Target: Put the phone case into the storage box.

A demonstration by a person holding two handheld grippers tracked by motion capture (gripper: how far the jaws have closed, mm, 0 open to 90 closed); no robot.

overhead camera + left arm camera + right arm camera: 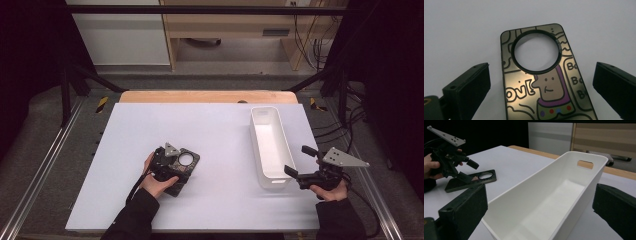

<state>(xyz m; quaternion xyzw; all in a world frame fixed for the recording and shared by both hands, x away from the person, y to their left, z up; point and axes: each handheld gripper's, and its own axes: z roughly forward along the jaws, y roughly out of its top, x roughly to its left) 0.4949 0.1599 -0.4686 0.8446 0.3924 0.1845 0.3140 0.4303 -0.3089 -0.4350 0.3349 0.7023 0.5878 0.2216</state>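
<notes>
I count one phone case (184, 165) on the white table (210, 130), lying flat at about 7 o'clock from the table's middle. In the high view its long axis runs from 7 o'clock to 1 o'clock, with the round camera opening at the 1 o'clock end. In the left gripper view the case (541, 77) lies straight ahead, the ring-shaped opening at 12 o'clock and a cartoon figure printed below it.

My left gripper (172, 167) sits over the case's near end, its claw spread wide, one jaw on each side of the case, neither touching it and nothing held.

There is one white bin (270, 146), long and narrow, at 3 o'clock from the case, its long axis running from 6 to 12 o'clock. My right gripper (300, 160) sits at the bin's near right corner, claw wide apart with nothing in it, the bin (554, 202) ahead between the jaws.
</notes>
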